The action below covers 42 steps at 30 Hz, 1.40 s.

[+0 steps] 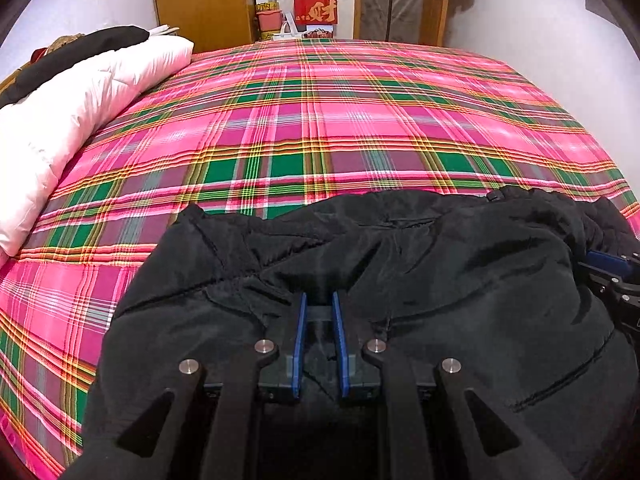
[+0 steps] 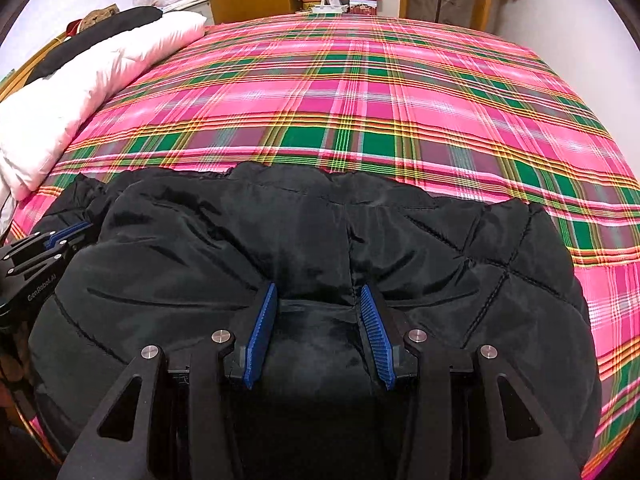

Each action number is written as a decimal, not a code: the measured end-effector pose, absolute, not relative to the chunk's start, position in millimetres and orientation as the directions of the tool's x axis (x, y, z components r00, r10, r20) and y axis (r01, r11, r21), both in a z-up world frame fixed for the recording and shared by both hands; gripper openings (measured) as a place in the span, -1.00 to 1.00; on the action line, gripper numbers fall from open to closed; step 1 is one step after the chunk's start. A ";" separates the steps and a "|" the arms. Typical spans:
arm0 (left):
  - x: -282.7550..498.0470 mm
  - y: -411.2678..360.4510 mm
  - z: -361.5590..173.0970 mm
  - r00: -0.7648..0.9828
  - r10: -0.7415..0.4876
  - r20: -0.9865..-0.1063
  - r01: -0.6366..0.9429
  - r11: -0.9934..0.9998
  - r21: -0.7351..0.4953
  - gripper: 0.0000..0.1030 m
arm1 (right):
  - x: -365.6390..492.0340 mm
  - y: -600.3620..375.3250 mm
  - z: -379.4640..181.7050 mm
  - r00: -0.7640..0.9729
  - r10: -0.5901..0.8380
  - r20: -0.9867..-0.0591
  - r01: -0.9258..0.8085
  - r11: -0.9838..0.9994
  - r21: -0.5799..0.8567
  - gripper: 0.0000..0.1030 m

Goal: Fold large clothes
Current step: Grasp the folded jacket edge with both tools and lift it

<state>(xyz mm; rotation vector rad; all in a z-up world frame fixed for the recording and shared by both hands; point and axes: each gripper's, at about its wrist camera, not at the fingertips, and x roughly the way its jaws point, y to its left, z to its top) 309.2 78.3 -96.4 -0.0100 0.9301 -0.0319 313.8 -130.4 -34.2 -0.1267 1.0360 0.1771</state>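
Here both the left gripper and right gripper pinch the black padded jacket low in frame, mid-fold; next, carry the edge toward the plaid bedsheet.

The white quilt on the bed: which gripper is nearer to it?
Left. The left gripper grips the black coat on the side toward the white quilt; the right gripper holds the coat farther from it.

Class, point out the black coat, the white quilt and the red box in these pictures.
black coat (image 2: 320, 232): right wrist view, its upper panel.
white quilt (image 1: 80, 112): left wrist view, its middle.
red box (image 1: 315, 10): left wrist view, its front.
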 end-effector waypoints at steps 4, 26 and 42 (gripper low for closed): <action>310.8 77.5 -98.6 0.601 -0.031 -0.799 0.021 1.000 -0.022 -0.70 | 314.3 -131.2 -37.0 0.505 0.093 -0.858 -0.207 0.978 -0.015 -0.15; 332.8 119.2 -89.7 0.583 -0.030 -0.812 -0.015 0.999 -0.048 -0.70 | 327.9 -232.3 -23.0 0.513 -0.026 -0.858 -0.053 0.997 -0.062 -0.11; 335.5 105.3 -94.8 0.585 0.034 -0.810 -0.022 0.999 0.027 -0.70 | 325.6 -232.1 -33.1 0.520 -0.059 -0.852 -0.040 0.995 -0.093 -0.11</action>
